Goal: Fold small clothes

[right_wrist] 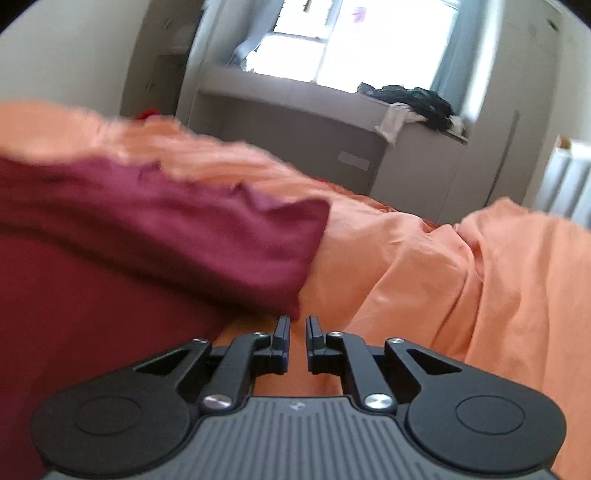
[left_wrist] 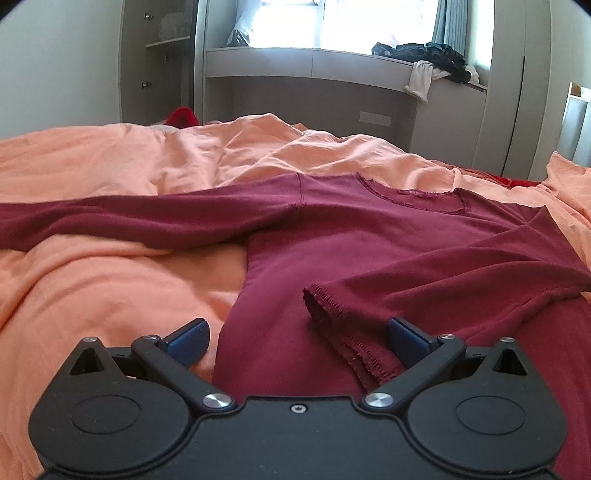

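An orange sheet (left_wrist: 110, 266) covers the bed, rumpled into soft folds. On it lies a maroon shirt (left_wrist: 369, 240), long-sleeved, its collar toward the window (left_wrist: 351, 22); one sleeve (left_wrist: 110, 218) stretches out flat to the left, the other sleeve (left_wrist: 424, 273) is folded across the body, its stitched cuff (left_wrist: 343, 332) lying between the fingers of the left gripper (left_wrist: 297, 338), which stand wide apart and touch nothing. A dark clothes heap (left_wrist: 428, 59) sits on the ledge under the window. The right gripper (right_wrist: 296, 328) hangs at the shirt's right edge, over the sheet; its fingers are nearly together with a narrow gap, nothing between them; that view is blurred.
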`<act>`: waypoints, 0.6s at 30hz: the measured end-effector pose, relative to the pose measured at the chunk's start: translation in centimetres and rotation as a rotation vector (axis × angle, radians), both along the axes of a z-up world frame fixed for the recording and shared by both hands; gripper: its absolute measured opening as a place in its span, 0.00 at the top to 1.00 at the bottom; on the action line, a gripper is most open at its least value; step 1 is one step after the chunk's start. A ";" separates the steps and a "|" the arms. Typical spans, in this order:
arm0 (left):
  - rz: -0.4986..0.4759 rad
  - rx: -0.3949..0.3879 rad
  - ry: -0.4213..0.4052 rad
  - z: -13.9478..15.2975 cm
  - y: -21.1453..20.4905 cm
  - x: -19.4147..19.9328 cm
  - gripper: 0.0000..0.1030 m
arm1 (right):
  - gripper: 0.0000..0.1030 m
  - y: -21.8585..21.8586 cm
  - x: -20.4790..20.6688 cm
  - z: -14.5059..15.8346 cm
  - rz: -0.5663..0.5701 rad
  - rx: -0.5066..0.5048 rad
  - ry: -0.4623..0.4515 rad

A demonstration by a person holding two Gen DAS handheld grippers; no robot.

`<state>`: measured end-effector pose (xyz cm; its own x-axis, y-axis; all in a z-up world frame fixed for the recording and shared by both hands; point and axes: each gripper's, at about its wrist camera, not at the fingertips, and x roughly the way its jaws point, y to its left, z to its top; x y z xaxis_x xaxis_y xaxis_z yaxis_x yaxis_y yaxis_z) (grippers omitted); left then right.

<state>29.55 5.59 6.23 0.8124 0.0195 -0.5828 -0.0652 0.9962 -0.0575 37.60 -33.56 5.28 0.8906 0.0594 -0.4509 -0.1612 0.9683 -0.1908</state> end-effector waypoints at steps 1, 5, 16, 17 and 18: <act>-0.002 -0.002 -0.001 -0.1 0.1 -0.1 0.00 | 0.77 -0.4 0.2 0.5 -0.004 0.042 0.000; -0.010 0.000 -0.006 -0.3 0.2 -0.5 0.00 | 0.52 -1.1 2.6 1.5 -0.017 0.230 0.015; -0.035 0.006 -0.018 -0.2 0.5 -0.9 0.00 | 0.42 -1.7 3.5 -1.9 -0.129 0.270 0.072; -0.037 0.000 -0.025 -0.2 0.6 -1.1 0.00 | 0.42 -1.8 2.6 -1.8 -0.128 0.264 0.054; -0.037 -0.008 -0.033 -0.1 0.8 -1.2 0.00 | 0.40 -1.9 2.0 -1.6 -0.126 0.260 0.040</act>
